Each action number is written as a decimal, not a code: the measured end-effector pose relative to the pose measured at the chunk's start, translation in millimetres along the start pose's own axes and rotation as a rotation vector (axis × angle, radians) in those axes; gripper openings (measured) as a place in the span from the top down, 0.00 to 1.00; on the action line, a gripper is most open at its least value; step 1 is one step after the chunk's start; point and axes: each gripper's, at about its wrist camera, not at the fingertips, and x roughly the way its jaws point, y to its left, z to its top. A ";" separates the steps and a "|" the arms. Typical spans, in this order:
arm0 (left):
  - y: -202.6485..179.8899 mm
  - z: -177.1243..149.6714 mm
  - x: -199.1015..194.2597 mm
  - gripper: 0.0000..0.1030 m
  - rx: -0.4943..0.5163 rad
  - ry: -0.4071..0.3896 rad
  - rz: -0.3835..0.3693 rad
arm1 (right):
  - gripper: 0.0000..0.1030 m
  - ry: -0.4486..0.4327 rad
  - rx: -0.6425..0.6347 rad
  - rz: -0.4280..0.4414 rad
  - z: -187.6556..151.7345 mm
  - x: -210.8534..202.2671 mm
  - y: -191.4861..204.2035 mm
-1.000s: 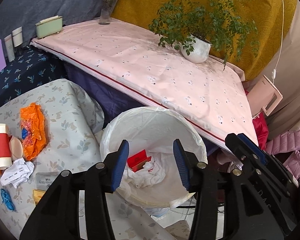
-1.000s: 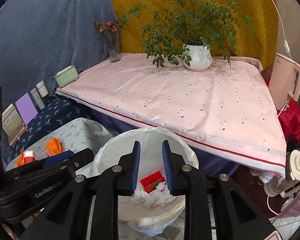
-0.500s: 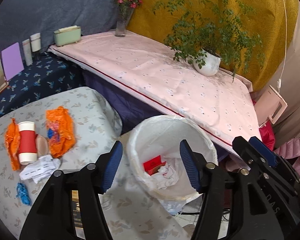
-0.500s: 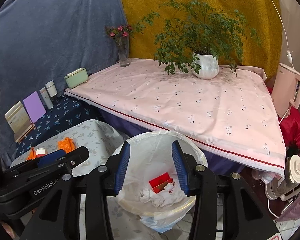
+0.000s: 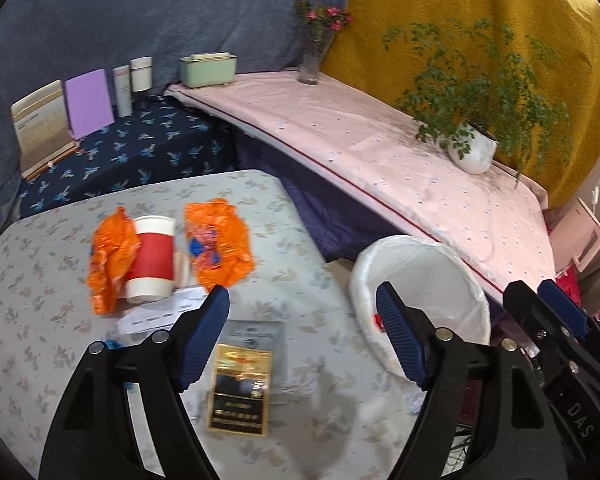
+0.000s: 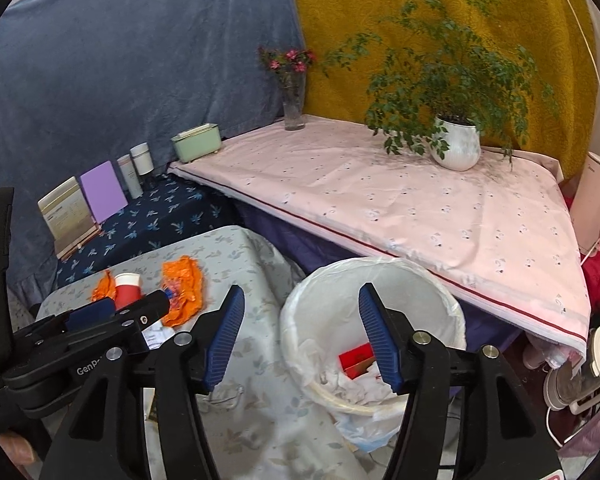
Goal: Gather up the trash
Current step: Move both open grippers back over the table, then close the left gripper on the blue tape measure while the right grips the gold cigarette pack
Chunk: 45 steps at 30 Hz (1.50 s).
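My left gripper [image 5: 302, 334] is open and empty above the grey leaf-print table [image 5: 40, 264]. Below it lies a black and gold packet [image 5: 240, 394]. Further back lie a red and white paper cup [image 5: 152, 260] on its side, two orange wrappers [image 5: 218, 248], and white paper scraps [image 5: 160, 314]. The white-lined trash bin [image 5: 452, 280] stands right of the table. My right gripper [image 6: 300, 338] is open and empty over the bin's left rim [image 6: 296, 308]. A red box [image 6: 356, 358] and crumpled tissue [image 6: 352, 390] lie in the bin.
A pink-covered table [image 6: 420, 200] stands behind the bin with a potted plant [image 6: 456, 148], a flower vase [image 6: 294, 108] and a green box [image 6: 196, 146]. A dark blue shelf [image 5: 140, 152] holds cards and bottles. A white appliance [image 6: 580, 376] sits on the floor.
My left gripper has swung left from over the bin to over the table and opened wider. My right gripper has opened wide and shifted slightly left.
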 end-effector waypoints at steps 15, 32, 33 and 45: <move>104.0 -49.9 10.4 0.23 -0.119 0.100 0.208 | 0.39 0.131 -0.095 0.090 -50.8 25.0 72.3; 161.6 -85.1 34.6 0.20 -0.179 0.196 0.266 | 0.38 0.292 -0.118 0.119 -104.3 78.0 121.1; 163.4 -85.8 36.6 0.19 -0.184 0.200 0.265 | 0.38 0.300 -0.118 0.118 -105.1 81.3 122.9; 180.8 -85.7 61.5 0.16 -0.196 0.240 0.264 | 0.35 0.355 -0.111 0.110 -113.2 115.5 137.9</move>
